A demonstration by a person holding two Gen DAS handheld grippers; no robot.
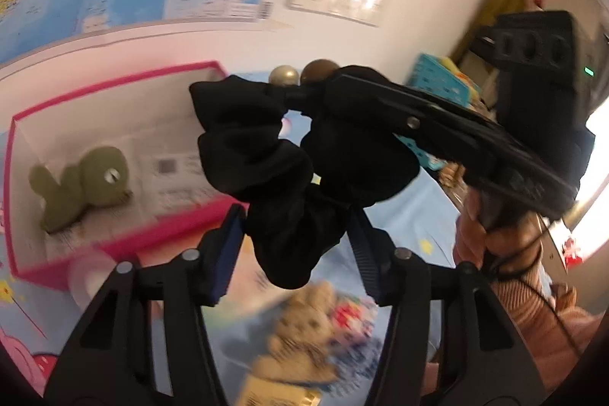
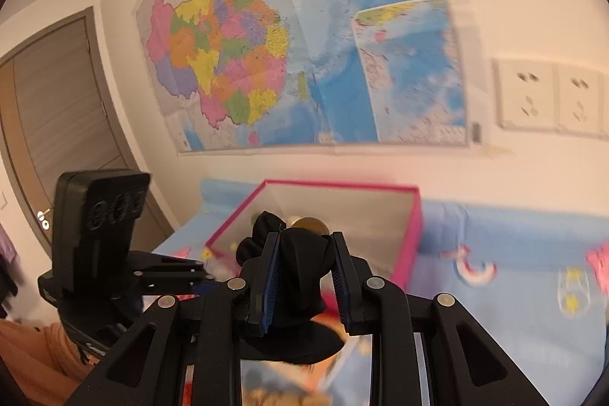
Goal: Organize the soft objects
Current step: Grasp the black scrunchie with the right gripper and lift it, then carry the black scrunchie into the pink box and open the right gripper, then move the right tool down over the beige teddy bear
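Note:
A black scrunchie (image 1: 281, 162) with two metallic beads (image 1: 304, 73) hangs in the air, held between both grippers. My left gripper (image 1: 297, 234) is shut on its lower loop. My right gripper (image 2: 304, 276) is shut on the other end of the scrunchie (image 2: 300, 269), and it enters the left wrist view from the right (image 1: 380, 101). Behind the scrunchie stands a pink-rimmed box (image 1: 114, 78), also in the right wrist view (image 2: 342, 187). A green plush toy (image 1: 82, 187) lies inside the box.
A blue cartoon-print sheet (image 2: 514, 292) covers the surface. A beige plush toy (image 1: 304, 333) lies on it below my left gripper. A wall map (image 2: 285, 44), wall sockets (image 2: 552, 97) and a door (image 2: 57, 120) are behind. A teal basket (image 1: 441, 82) stands at the right.

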